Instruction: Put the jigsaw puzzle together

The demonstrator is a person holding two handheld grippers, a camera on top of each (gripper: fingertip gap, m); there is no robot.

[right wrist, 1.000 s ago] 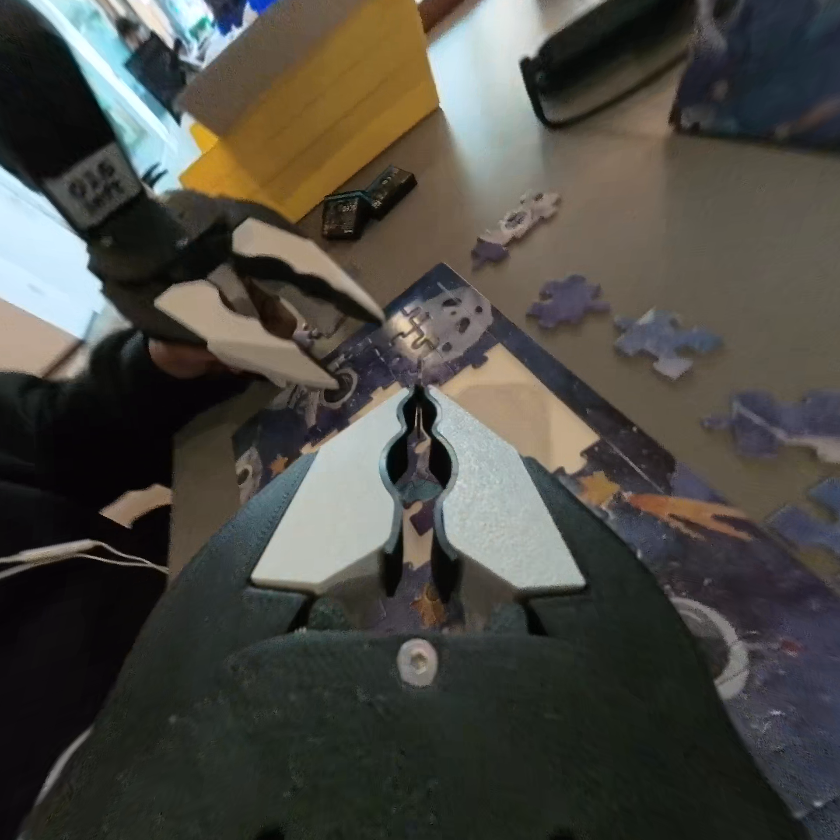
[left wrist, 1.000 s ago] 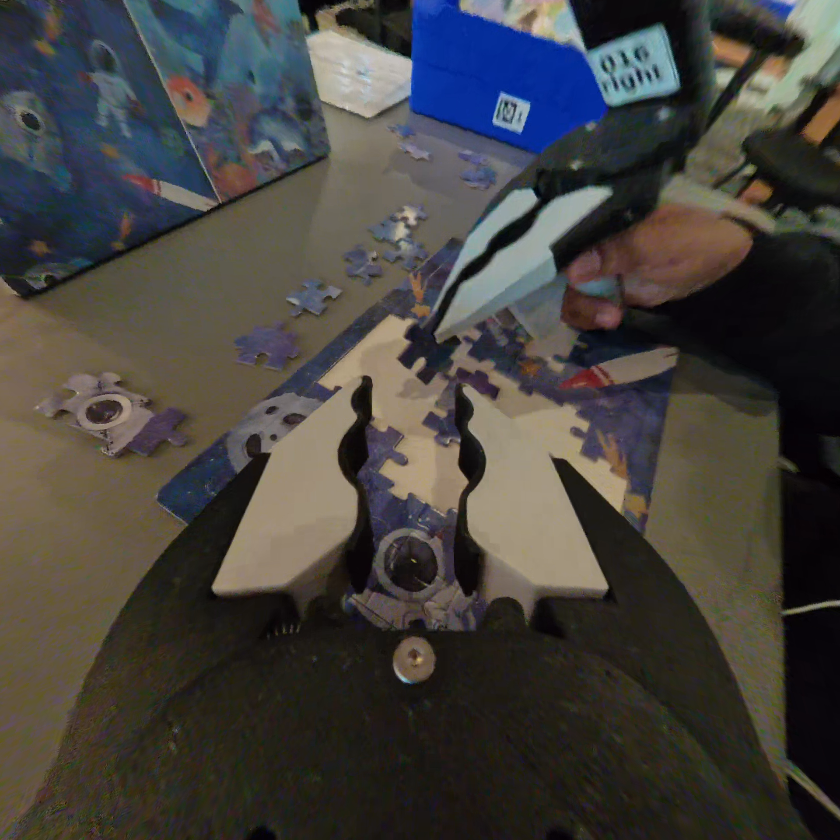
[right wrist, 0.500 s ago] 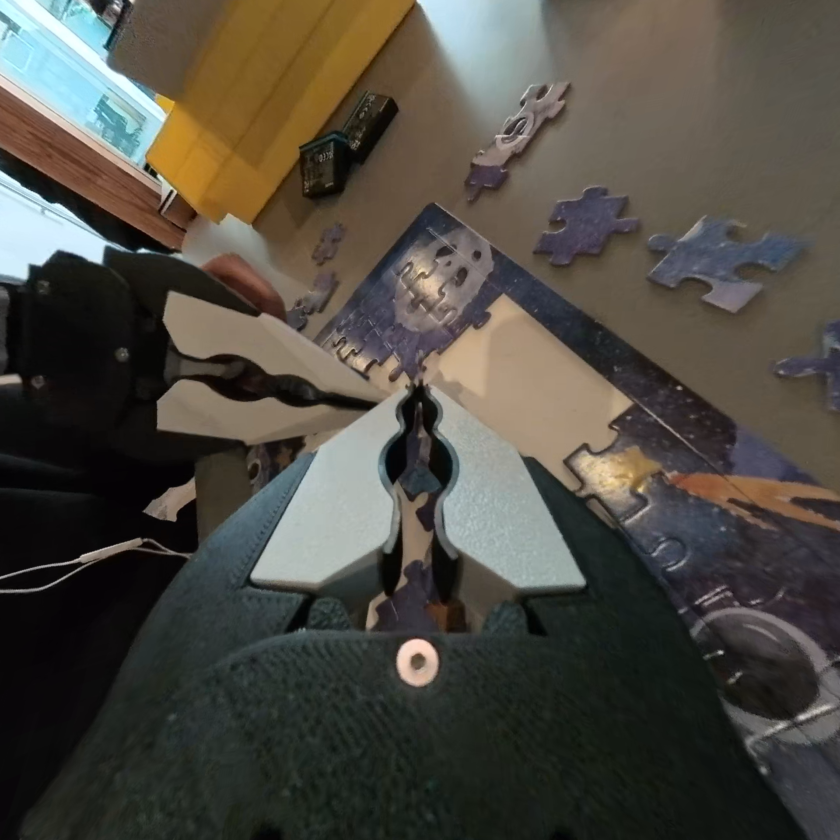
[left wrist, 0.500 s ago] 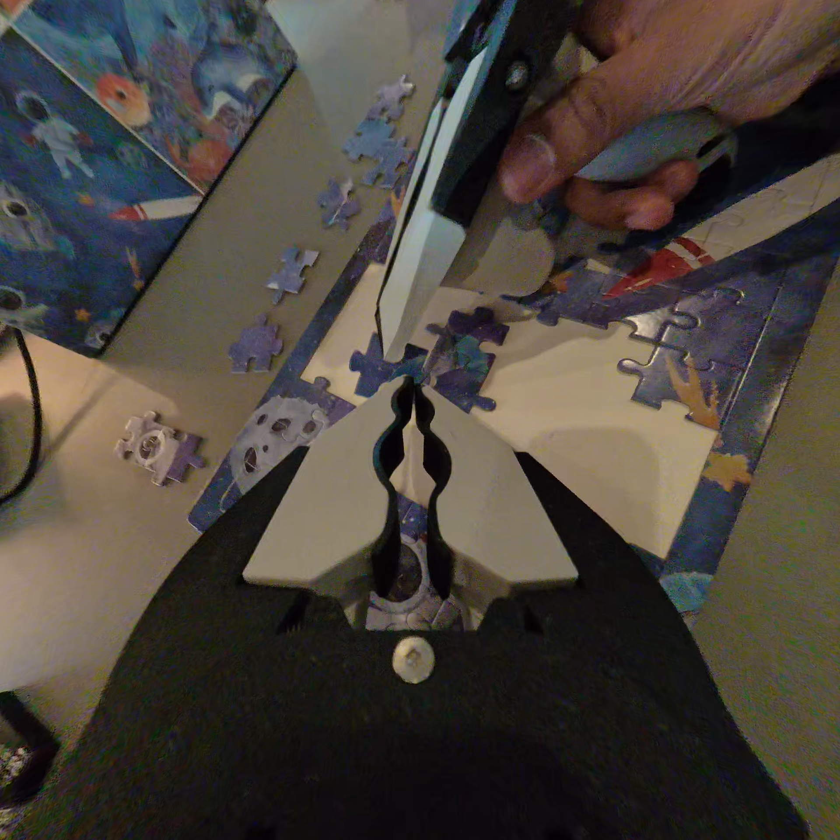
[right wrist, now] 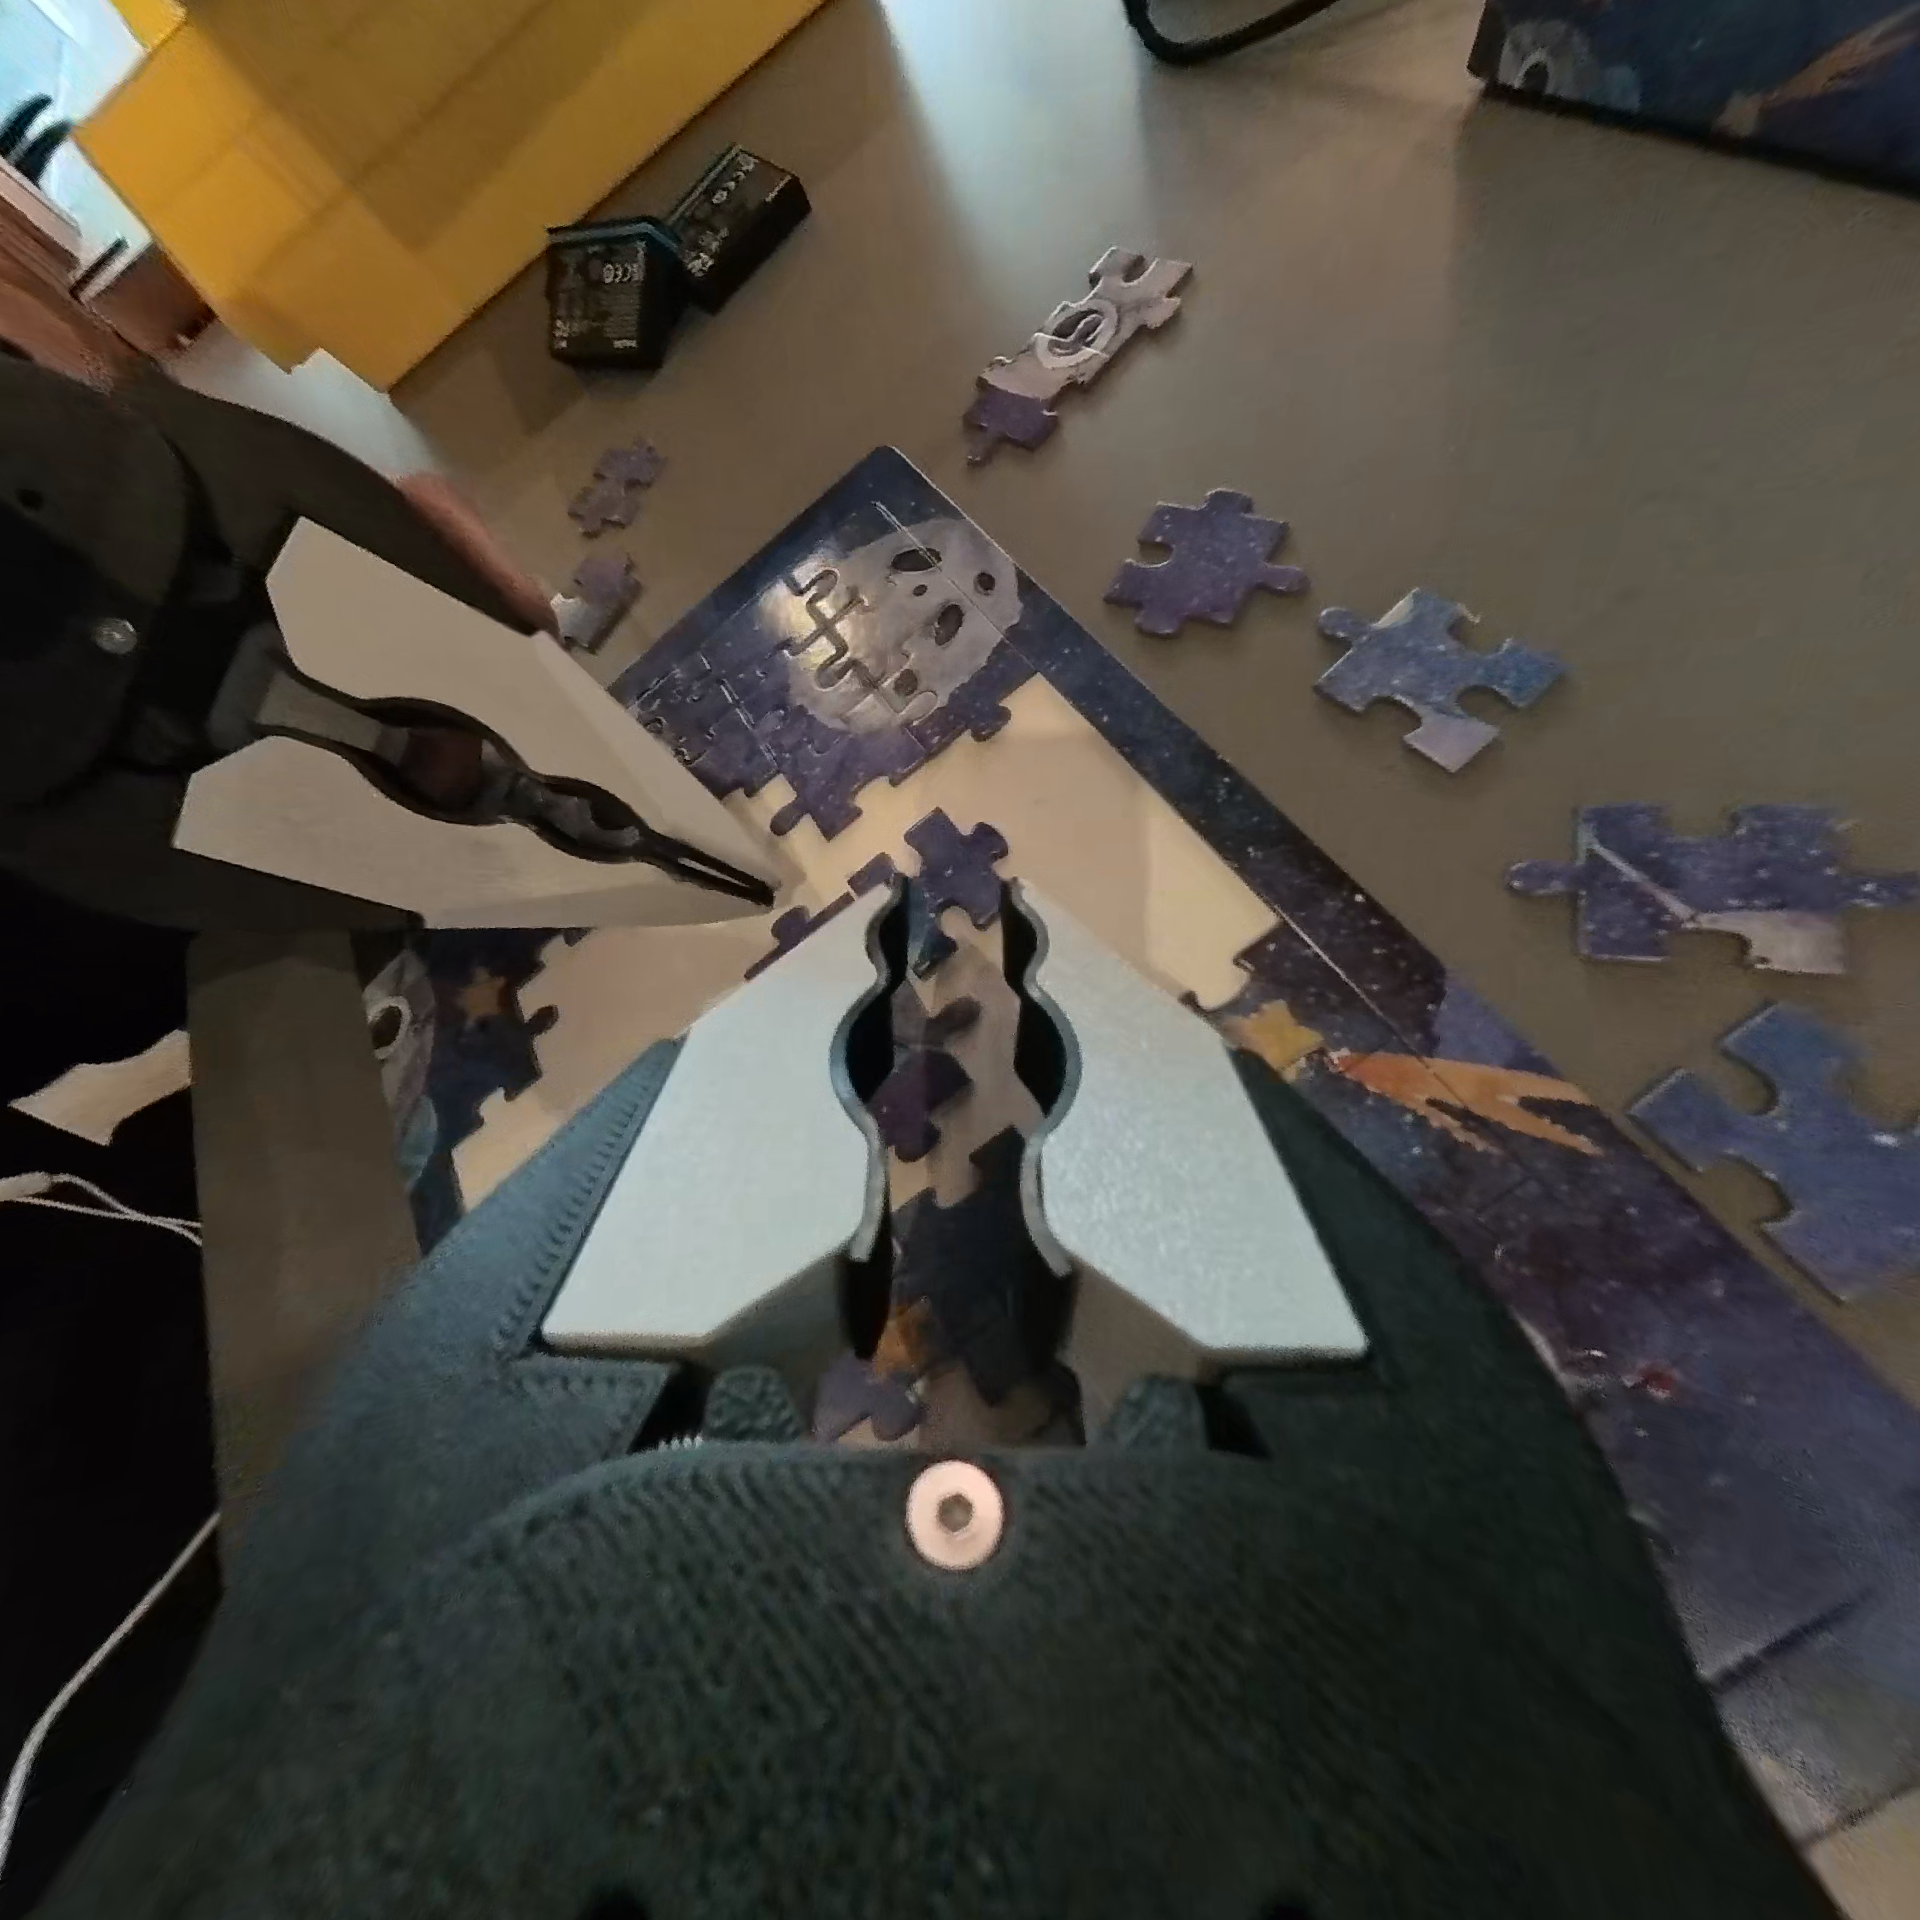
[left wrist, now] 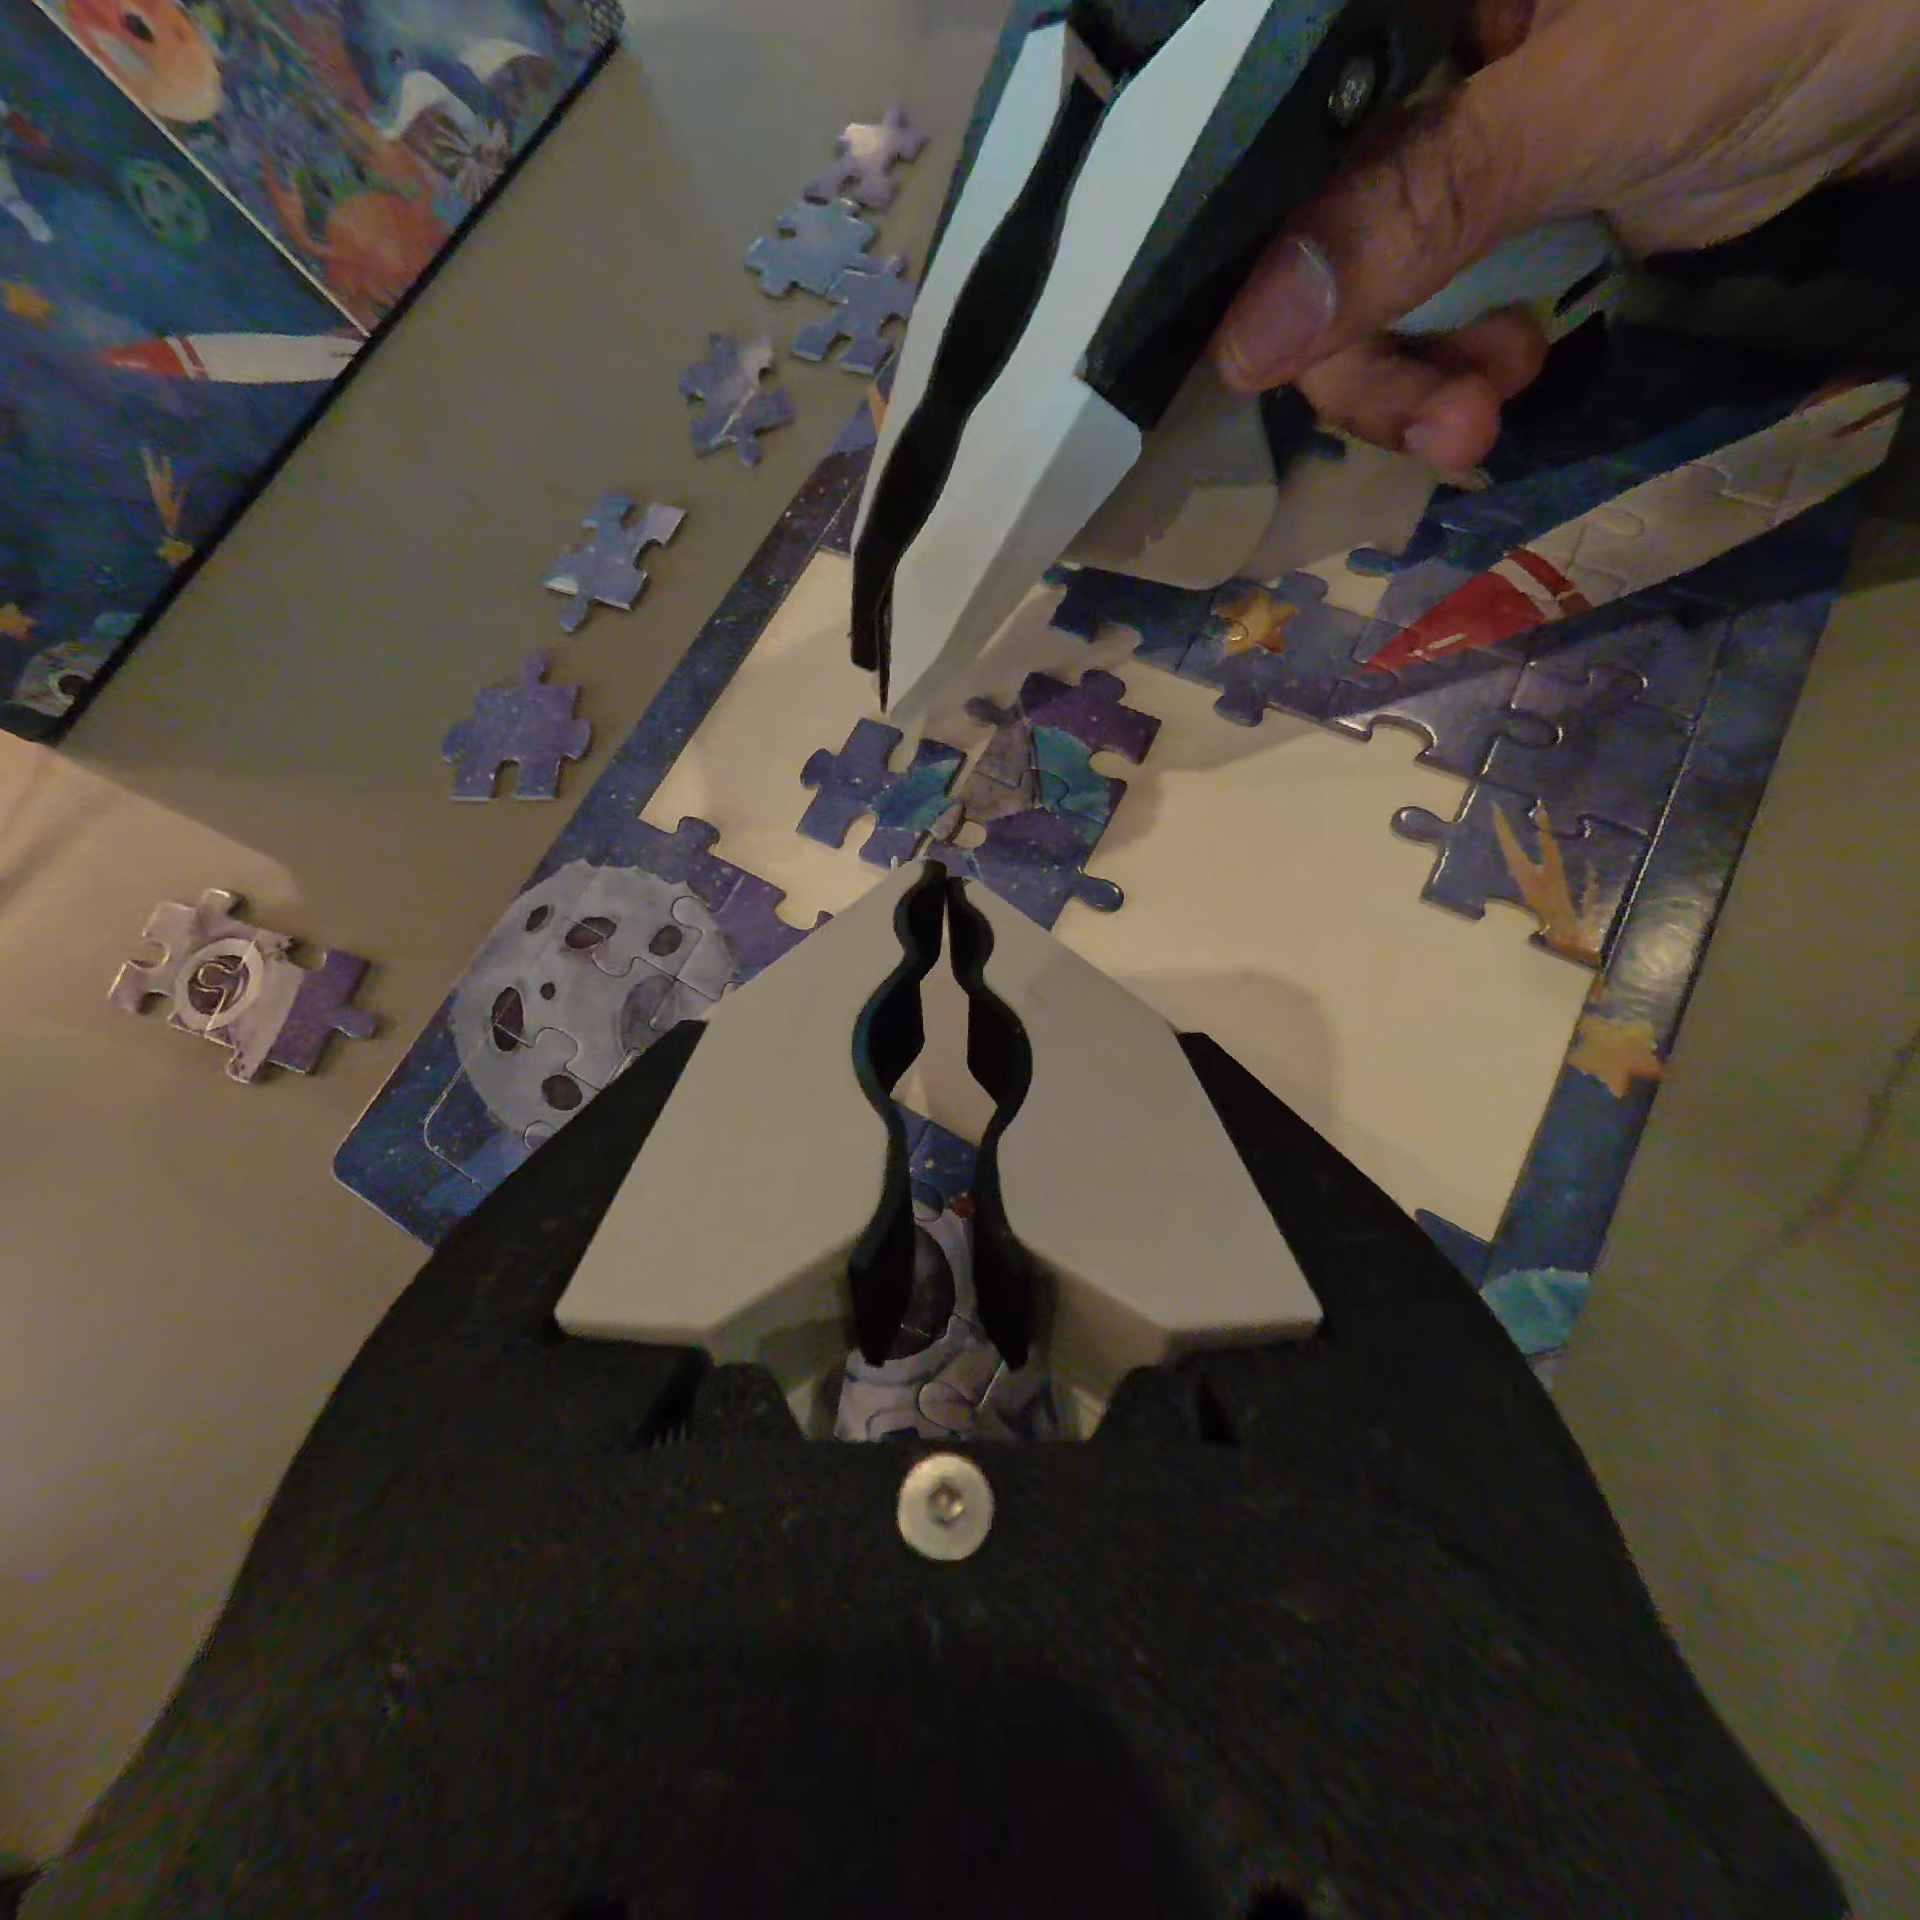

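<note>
Left gripper (left wrist: 943, 878): jaws together, tips nearly touching, nothing between them. Tips sit at the near edge of the loose cluster (left wrist: 982, 795), a few joined purple-teal pieces lying flat on the bare cream floor of the puzzle tray (left wrist: 1299, 894). So the cluster lies straight ahead of the left tips, just beyond them.

Going left to right in the left wrist view: two joined pale pieces (left wrist: 244, 982) on the table (left wrist: 312, 644), well apart from the tray; then a diagonal row of single blue pieces (left wrist: 516, 730) just outside the tray's left border; then the finished moon corner (left wrist: 582, 966); then the cluster in the open gap; then the assembled rocket section (left wrist: 1507, 623) on the far right.

Right gripper (left wrist: 881, 665): comes down from above. In the left wrist view its tips look pinched; in its own view (right wrist: 951, 894) a narrow gap shows between them, with the cluster's top piece seen through it. Call it slightly apart, holding nothing.

Key relation: cluster sits between the two tip pairs, left at its near side, right at its far-left corner. Both about equally near. Its long axis runs roughly left-right across the left wrist view. Likely next: nudge it sideways toward a matching edge; which edge cannot be told from here.
</note>
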